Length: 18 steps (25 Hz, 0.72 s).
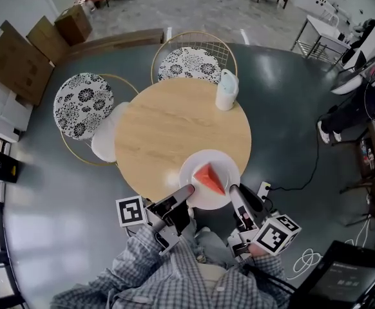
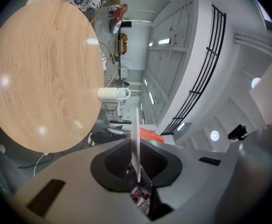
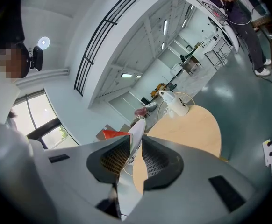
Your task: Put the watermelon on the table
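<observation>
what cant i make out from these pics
- Whether the plate already rests on the table: the head view looks steeply down and both gripper views show the plate edge-on.
- Shape of the watermelon in the gripper views: only a red sliver shows past the plate.
- What is inside the jug: its sides hide it, and it is small.

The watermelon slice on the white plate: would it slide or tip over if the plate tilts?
The watermelon slice lies loose on the smooth plate, so it would probably slide on a tilt. As it looks like a low wedge, it seems unlikely to roll or topple.
</observation>
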Each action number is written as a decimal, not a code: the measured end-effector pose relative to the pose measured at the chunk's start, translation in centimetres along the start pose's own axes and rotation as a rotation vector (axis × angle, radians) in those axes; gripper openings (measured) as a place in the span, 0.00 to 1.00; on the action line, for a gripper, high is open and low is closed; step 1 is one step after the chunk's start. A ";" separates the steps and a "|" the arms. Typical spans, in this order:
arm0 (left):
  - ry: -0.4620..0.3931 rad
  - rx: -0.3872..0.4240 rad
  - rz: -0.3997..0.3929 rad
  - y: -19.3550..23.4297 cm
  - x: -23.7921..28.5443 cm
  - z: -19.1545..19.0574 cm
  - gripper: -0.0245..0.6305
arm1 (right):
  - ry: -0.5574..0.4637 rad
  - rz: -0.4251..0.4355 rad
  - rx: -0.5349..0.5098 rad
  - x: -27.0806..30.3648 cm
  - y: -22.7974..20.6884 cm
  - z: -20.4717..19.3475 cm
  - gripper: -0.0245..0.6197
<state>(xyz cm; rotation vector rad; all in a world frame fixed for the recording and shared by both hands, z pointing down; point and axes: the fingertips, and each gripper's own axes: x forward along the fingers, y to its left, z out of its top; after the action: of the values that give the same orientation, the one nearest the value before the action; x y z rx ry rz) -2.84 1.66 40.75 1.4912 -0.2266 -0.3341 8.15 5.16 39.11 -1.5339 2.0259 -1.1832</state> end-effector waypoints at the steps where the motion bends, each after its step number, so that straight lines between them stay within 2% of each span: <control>1: 0.006 0.000 -0.001 0.0 0.2 0.5 0.10 | -0.004 -0.004 -0.005 0.4 0.0 0.2 0.17; 8: 0.068 0.022 0.020 0.7 0.8 3.2 0.10 | -0.021 -0.064 0.001 2.7 -0.8 0.0 0.17; 18: 0.110 -0.015 0.046 2.8 2.7 4.6 0.10 | -0.014 -0.146 0.012 4.1 -3.2 0.1 0.17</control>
<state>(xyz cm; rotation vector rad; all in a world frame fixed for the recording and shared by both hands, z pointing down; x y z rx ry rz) -1.73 -3.48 43.68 1.4822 -0.1702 -0.2155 8.75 1.18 42.37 -1.7047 1.9220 -1.2318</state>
